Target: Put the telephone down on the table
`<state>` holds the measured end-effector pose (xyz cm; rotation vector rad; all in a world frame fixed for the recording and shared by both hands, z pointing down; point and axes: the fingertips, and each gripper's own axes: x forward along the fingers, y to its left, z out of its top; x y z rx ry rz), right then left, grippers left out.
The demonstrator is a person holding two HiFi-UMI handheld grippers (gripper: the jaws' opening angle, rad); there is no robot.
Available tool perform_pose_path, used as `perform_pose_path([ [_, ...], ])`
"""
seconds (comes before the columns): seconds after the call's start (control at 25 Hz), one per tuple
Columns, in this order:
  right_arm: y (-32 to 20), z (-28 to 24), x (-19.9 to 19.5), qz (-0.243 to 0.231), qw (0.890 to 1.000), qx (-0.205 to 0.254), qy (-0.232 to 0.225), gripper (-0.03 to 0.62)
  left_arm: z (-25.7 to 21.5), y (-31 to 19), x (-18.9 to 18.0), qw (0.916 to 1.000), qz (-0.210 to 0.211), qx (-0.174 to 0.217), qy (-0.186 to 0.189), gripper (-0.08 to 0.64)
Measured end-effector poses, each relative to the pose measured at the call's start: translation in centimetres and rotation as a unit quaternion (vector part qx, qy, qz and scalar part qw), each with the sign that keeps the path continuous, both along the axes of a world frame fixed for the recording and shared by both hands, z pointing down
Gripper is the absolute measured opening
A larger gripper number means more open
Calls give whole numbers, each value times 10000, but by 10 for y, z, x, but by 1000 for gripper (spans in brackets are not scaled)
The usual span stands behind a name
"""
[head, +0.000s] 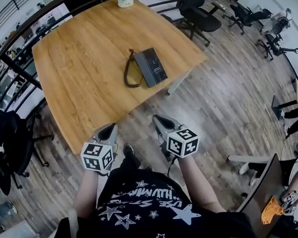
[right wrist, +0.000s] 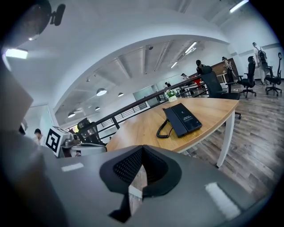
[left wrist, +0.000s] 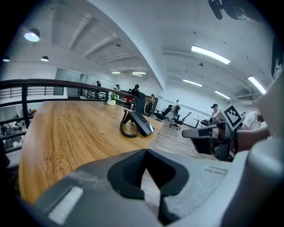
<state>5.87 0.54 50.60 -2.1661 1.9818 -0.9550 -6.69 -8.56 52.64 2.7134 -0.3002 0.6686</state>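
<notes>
The telephone (head: 148, 67) lies flat near the worktop's (head: 79, 69) right edge — so your left gripper (head: 110, 128) and right gripper (head: 159, 119) have jaws together, empty.

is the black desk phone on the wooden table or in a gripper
On the table: phone rests there, left gripper and right gripper away.

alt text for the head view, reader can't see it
A dark telephone with a coiled cord lies on a wooden table, untouched. Nearer the camera, a person holds the left gripper and right gripper, both shut and empty, short of the table.
</notes>
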Motion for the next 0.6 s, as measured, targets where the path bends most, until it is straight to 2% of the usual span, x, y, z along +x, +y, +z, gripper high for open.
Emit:
perform_pose_path([
  [0.6,74,-3,-54,-253,9997,27,16,-2,-10,85,-52,9997,-191,116,15,2],
])
